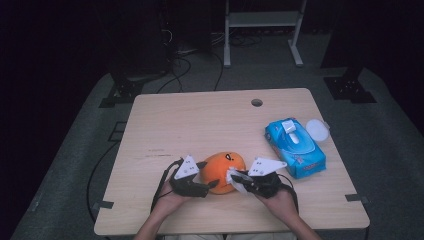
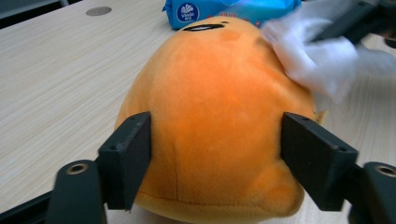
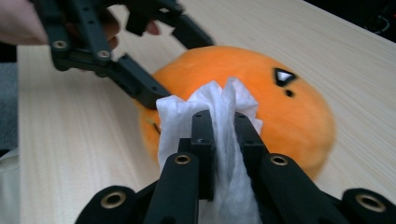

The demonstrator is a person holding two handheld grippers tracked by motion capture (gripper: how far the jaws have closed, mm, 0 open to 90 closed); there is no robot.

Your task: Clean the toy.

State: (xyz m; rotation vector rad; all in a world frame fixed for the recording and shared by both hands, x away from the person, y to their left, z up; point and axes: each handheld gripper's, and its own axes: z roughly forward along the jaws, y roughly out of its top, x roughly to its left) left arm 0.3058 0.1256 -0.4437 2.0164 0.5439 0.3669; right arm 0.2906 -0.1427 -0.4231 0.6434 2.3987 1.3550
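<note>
While the orange plush toy sits on the wooden surface near its front edge, the left hand-held gripper clamps it from the side, one jaw pressed against each flank. The right hand-held gripper is pinched tight on a white wet wipe, and the wipe's bunched tip touches the toy's upper side. Off to the right lies a blue wipes pack, lid flipped open.
</note>
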